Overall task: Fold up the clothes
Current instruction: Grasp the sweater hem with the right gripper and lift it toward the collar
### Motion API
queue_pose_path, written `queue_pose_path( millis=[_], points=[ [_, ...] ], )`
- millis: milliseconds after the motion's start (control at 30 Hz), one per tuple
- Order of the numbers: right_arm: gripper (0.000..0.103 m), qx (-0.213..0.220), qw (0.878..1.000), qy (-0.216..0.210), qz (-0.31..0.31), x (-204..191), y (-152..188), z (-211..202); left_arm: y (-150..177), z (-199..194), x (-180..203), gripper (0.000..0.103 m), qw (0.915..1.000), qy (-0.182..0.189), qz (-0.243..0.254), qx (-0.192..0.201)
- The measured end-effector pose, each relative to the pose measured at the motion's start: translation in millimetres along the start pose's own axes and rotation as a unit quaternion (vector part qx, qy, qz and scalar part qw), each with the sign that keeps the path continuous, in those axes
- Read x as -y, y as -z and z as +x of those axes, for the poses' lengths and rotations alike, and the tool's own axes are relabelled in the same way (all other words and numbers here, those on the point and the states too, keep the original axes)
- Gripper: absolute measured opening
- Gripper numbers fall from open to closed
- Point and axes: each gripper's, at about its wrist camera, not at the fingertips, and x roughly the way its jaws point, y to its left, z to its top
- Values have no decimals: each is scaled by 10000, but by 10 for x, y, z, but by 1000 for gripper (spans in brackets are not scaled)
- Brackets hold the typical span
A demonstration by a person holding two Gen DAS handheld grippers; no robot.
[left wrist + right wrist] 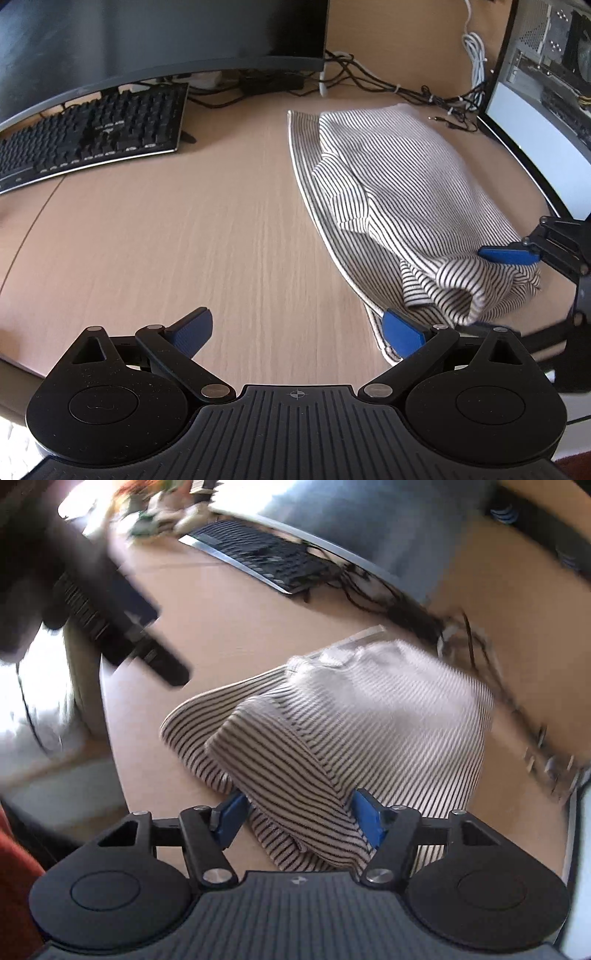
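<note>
The right gripper (299, 821) pinched a bunch of the striped shirt (399, 192) lying on the wooden desk (207, 229), likely to fold it over, while the left gripper (299, 330) waited wide apart and empty beside it, and no writing could be read.

The left gripper (297, 330) was matte black plastic, with two round discs flanking a ribbed central plate that bore a small crosshair mark. Black linkage bars pivoted on silver round-headed pins, and each bar had a triangular cut-out behind it. Its fingers (402, 333) carried bright blue pads (finely textured on the inner faces). The right gripper (300, 819) had the same black body, silver pins and blue pads.
</note>
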Motion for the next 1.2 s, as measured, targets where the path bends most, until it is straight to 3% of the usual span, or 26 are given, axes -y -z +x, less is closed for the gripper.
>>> queue_pose_path(
  millis=[100,300,433,600,767,867,1000,1200],
  points=[
    [62,-84,9944,-393,979,269,-40,9,-4,1,33,101,9998,43,173,-13],
    [62,-199,9643,-1027,2432,643,-11,60,48,89,152,102,9956,221,905,-101],
    [62,-130,9666,-1000,2355,599,9,56,40,356,327,102,9906,48,1355,-171],
    [65,-35,9731,-848,2141,561,22,-43,-82,492,406,102,9909,-49,1345,-37],
    [70,42,9852,-477,1646,462,46,-94,-202,474,300,102,9975,177,681,-77],
    [71,5,9810,-528,1867,502,49,-51,-256,438,233,102,9985,242,488,-67],
    [72,-45,9746,-595,2160,554,53,7,-235,347,179,102,9975,306,633,-13],
    [72,-113,9325,-1121,3432,883,82,88,-69,90,143,102,9917,767,1033,82]
  ],
)
